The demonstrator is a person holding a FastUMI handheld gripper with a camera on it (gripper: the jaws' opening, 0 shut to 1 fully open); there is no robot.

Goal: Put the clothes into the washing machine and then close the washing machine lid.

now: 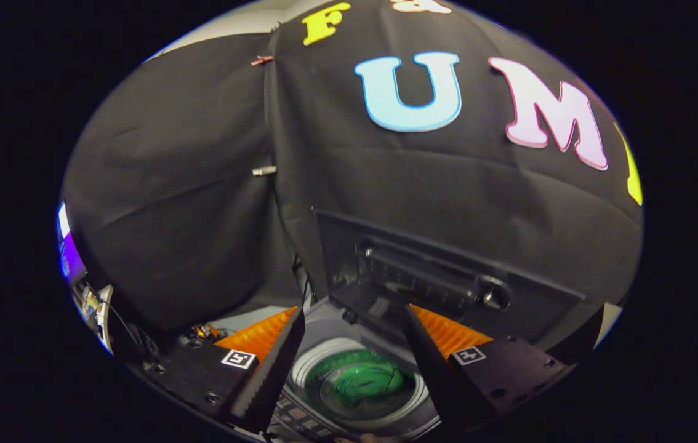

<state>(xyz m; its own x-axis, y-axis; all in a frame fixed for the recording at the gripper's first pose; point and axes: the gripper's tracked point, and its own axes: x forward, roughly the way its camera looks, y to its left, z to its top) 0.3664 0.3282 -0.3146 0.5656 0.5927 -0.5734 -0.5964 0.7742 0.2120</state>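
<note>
A green garment [364, 383] lies down inside the round drum of a small grey top-loading washing machine [324, 320]. The machine's dark lid [441, 277] stands raised behind the drum, leaning back against the black cloth wall. My gripper [355, 320] hovers above the drum opening, open, with nothing between its fingers. The left finger [269, 369] and the right finger [432, 363] frame the drum from either side, well apart from the garment below. The machine's control panel [300, 418] with small buttons sits at its near edge, below the fingers.
Black cloth walls close in behind and to the left of the machine. Some small items and a lit screen [69, 252] sit off to the far left. A bit of a hand shows at the very near edge by the control panel.
</note>
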